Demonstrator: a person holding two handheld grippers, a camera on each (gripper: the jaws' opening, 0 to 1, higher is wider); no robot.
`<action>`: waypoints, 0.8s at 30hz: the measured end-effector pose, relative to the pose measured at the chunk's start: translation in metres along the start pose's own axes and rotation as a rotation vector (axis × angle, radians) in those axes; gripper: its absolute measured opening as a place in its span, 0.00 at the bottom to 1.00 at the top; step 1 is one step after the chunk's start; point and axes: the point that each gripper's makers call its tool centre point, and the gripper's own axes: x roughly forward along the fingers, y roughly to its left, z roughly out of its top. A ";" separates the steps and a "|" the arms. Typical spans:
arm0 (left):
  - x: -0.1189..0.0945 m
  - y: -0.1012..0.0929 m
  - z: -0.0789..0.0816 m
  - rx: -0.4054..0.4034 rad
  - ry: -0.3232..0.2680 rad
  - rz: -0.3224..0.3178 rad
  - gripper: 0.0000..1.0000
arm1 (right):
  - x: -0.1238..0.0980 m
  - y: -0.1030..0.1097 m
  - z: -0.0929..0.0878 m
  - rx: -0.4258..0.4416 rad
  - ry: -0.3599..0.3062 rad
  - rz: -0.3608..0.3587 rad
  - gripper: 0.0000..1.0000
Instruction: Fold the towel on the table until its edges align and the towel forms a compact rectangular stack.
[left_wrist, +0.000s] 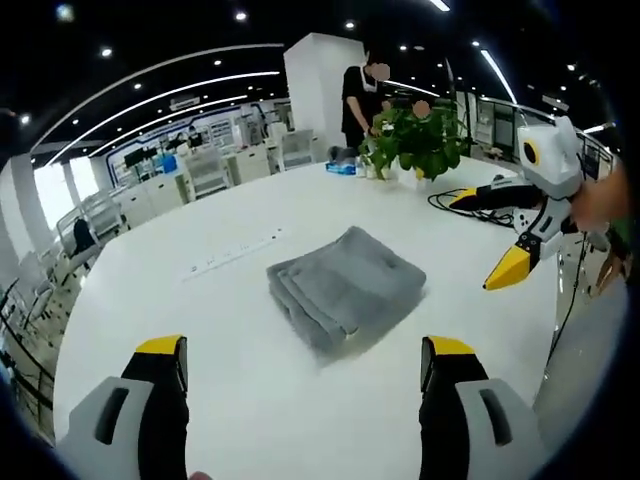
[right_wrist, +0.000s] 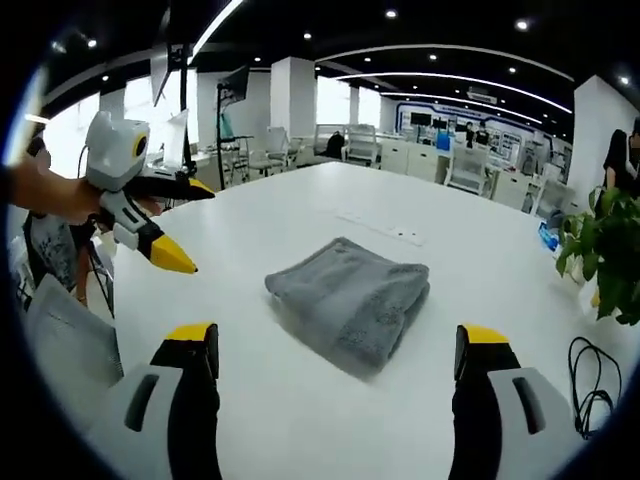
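A grey towel (left_wrist: 345, 285) lies folded into a compact rectangular stack in the middle of the white table (left_wrist: 250, 390). In the left gripper view my left gripper (left_wrist: 305, 352) hovers open just short of the towel, nothing between its yellow-tipped jaws. My right gripper (left_wrist: 488, 232) comes in from the right, open, above the table and apart from the towel. In the right gripper view the towel (right_wrist: 350, 295) sits beyond my open right gripper (right_wrist: 338, 340). The left gripper (right_wrist: 188, 225) hangs open at the left, held by a hand (right_wrist: 50, 192).
A potted plant (left_wrist: 415, 140) (right_wrist: 605, 255) stands at the far side, with a black cable (left_wrist: 450, 200) (right_wrist: 590, 385) coiled near it. A flush power strip (left_wrist: 235, 255) (right_wrist: 385, 228) lies beyond the towel. A person (left_wrist: 360, 95) stands behind the table. Desks and chairs surround it.
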 end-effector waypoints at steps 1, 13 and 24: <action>-0.002 0.000 -0.002 -0.019 -0.004 0.004 0.99 | -0.002 0.000 -0.001 -0.001 -0.004 -0.002 0.99; -0.024 -0.024 -0.024 -0.044 -0.010 0.004 0.99 | -0.022 0.009 -0.008 0.026 -0.038 -0.022 0.99; -0.042 -0.039 -0.035 -0.055 -0.035 -0.002 0.99 | -0.037 0.019 -0.025 0.069 -0.066 -0.028 0.99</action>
